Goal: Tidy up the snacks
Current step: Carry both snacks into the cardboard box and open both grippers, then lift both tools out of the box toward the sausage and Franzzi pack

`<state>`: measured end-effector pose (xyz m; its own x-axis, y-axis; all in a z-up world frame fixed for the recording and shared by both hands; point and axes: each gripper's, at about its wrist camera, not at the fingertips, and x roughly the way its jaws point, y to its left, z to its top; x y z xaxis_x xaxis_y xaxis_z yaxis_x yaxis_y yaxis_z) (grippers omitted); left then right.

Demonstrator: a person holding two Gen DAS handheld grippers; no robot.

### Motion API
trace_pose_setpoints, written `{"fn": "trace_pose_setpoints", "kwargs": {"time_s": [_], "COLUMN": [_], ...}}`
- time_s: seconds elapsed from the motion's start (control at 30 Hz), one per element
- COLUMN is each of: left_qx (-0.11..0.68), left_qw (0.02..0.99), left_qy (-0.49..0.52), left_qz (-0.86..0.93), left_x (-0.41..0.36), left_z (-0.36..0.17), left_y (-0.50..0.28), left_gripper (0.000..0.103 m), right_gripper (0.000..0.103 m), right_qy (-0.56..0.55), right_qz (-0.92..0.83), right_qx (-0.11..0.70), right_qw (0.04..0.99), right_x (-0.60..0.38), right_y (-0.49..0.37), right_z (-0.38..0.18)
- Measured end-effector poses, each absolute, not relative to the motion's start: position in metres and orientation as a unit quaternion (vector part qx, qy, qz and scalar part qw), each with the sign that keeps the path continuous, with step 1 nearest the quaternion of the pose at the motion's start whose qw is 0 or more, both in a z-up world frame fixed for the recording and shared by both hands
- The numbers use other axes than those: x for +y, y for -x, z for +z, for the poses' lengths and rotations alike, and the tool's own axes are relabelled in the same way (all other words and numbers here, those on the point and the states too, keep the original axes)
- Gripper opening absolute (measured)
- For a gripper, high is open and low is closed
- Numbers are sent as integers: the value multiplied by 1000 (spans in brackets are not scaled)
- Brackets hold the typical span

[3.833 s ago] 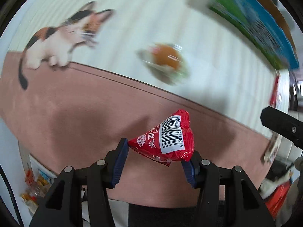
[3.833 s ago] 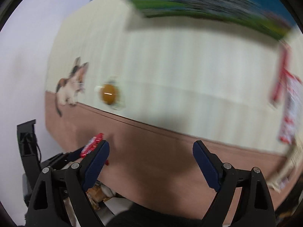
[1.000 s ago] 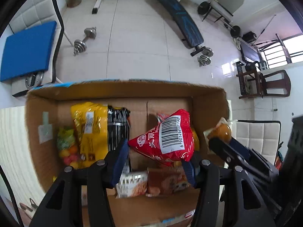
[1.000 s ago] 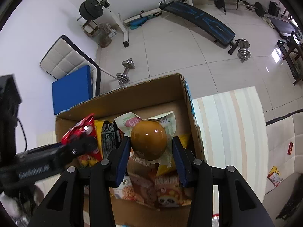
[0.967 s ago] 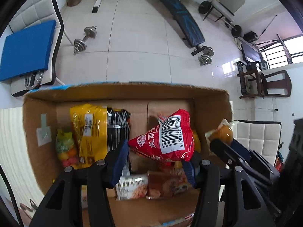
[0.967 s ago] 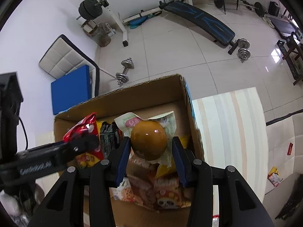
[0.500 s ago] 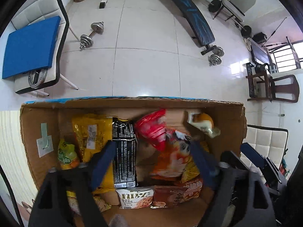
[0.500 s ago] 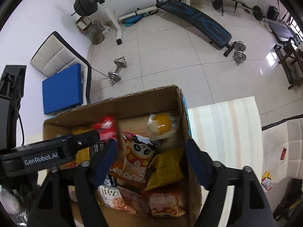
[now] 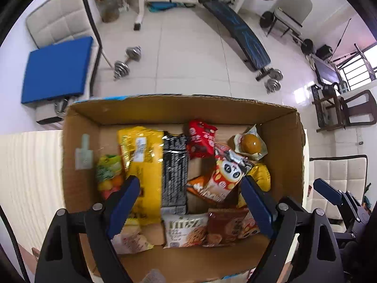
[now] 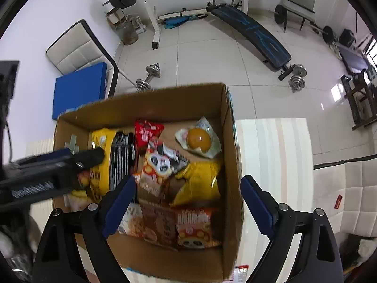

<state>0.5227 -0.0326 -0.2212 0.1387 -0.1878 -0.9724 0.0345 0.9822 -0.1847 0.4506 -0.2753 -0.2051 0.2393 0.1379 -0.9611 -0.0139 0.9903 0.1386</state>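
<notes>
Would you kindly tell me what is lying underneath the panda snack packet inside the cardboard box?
Under the panda snack packet an orange packet pokes out, with a yellow bag beside it. Whatever lies deeper in the cardboard box is covered.

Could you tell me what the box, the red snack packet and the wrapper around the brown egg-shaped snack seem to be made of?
Box: plain brown cardboard, matte, with raw cut edges and folded flaps.
Red snack packet: probably plastic or foil film, glossy and crinkled.
Egg-shaped snack's wrapper: apparently clear plastic film, since the brown snack shows through it.

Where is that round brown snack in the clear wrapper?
In both views, the wrapped brown snack lies in the cardboard box's far right corner, beside the panda packet.
</notes>
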Motion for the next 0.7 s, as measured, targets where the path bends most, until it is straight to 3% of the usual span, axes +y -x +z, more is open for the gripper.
{"fn": "trace_pose_setpoints", "kwargs": {"time_s": [0.27,0.7], "left_qx": [630,568], "left_qw": [773,822], "left_qy": [47,39], "left_qz": [-54,-21], "left_x": [-15,-5], "left_z": [-197,-146], "left_y": [-472,-369], "left_gripper": [87,87], "right_gripper": [95,95], "right_qy": [-56,-51], "right_qz": [51,54], "right_qx": [611,553], "right_qw": [788,830], "right_x": [-272,-265], "right_y": [-404,-314], "right_z": [-195,-131]}}
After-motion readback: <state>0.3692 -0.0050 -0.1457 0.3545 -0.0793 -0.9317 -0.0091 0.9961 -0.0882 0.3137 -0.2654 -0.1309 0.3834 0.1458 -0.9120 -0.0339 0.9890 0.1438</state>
